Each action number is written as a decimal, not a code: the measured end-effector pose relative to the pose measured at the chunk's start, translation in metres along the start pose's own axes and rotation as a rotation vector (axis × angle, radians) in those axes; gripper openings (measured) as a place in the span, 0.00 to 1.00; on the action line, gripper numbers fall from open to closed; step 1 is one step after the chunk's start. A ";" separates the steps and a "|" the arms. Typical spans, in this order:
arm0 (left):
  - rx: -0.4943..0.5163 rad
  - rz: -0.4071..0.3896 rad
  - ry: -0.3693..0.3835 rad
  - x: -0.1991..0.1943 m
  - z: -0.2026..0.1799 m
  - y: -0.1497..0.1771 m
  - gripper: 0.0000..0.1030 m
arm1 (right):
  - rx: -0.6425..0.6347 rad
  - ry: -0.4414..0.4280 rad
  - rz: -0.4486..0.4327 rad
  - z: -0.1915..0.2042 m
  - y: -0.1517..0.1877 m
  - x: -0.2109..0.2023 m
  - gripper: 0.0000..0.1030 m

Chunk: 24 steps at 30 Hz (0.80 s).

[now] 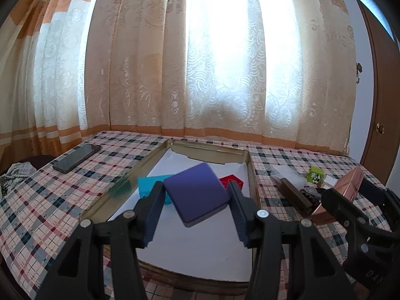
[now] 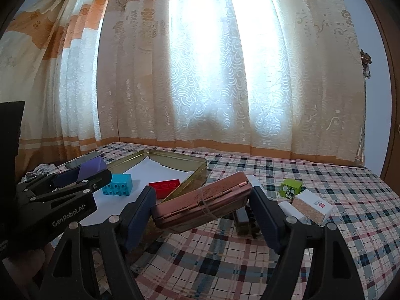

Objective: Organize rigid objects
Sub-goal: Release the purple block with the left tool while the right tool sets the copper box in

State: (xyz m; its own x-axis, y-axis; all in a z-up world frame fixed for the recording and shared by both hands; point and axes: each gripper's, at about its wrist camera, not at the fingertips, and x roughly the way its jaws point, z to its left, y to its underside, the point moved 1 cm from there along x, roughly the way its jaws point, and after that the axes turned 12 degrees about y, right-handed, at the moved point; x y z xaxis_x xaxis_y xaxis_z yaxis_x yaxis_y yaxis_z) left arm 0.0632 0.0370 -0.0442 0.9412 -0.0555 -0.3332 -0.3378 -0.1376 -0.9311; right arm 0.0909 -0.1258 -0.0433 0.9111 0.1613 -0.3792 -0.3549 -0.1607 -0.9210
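The left gripper point(image 1: 195, 200) is holding a purple flat box point(image 1: 196, 195) between its jaws, which are closed onto the box's two sides; the box is tilting, lifted over the white-lined floor of the gold tin tray point(image 1: 251, 172). Inside the tray, a blue brick point(image 1: 150, 187) is lying just beyond the left jaw and a red brick point(image 1: 233, 181) is lying toward the tray's right wall, both partly hidden behind the purple box.

The right gripper point(image 2: 202, 205) is gripping a copper-coloured hinged case point(image 2: 205, 202), its jaws pressing on the case's two ends. The case is tilting, raised above the bench point(image 2: 325, 245) just outside the tray's right wall point(image 2: 197, 175). Under the case, to the right of the tray, a dark oblong block point(image 2: 241, 218) is lying on the checked cloth. Farther right of the tray, a green cube point(image 2: 291, 187) with a black-and-white picture is standing near a white and cork-patterned box point(image 2: 310, 207); whether these two are touching cannot be told.

To the left of the tray, a black phone point(image 1: 76, 157) is lying flat on the cloth, well apart from the tray's rim. Behind the tray, patterned curtains point(image 1: 200, 62) are hanging, brightly backlit.
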 end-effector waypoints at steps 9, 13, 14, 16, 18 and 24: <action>-0.013 -0.003 -0.006 -0.003 0.010 0.000 0.50 | -0.017 -0.025 0.001 0.013 0.000 0.000 0.76; -0.022 -0.004 -0.012 -0.006 0.016 0.000 0.50 | -0.025 -0.036 0.003 0.018 -0.001 0.001 0.77; -0.024 -0.004 -0.012 -0.006 0.018 0.000 0.50 | -0.026 -0.039 0.004 0.019 -0.001 0.001 0.77; -0.028 -0.004 -0.012 -0.006 0.020 0.000 0.50 | -0.030 -0.043 0.005 0.022 -0.001 0.001 0.77; -0.032 -0.003 -0.013 -0.007 0.023 0.000 0.50 | -0.035 -0.049 0.005 0.024 -0.001 0.001 0.76; -0.029 0.020 -0.026 -0.003 0.031 -0.001 0.50 | -0.048 -0.087 0.015 0.032 -0.002 0.005 0.76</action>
State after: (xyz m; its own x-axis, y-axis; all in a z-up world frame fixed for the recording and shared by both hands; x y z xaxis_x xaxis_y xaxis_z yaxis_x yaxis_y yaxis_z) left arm 0.0609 0.0680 -0.0463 0.9339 -0.0332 -0.3559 -0.3563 -0.1657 -0.9196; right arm 0.0895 -0.0938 -0.0461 0.8835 0.2417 -0.4013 -0.3560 -0.2104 -0.9105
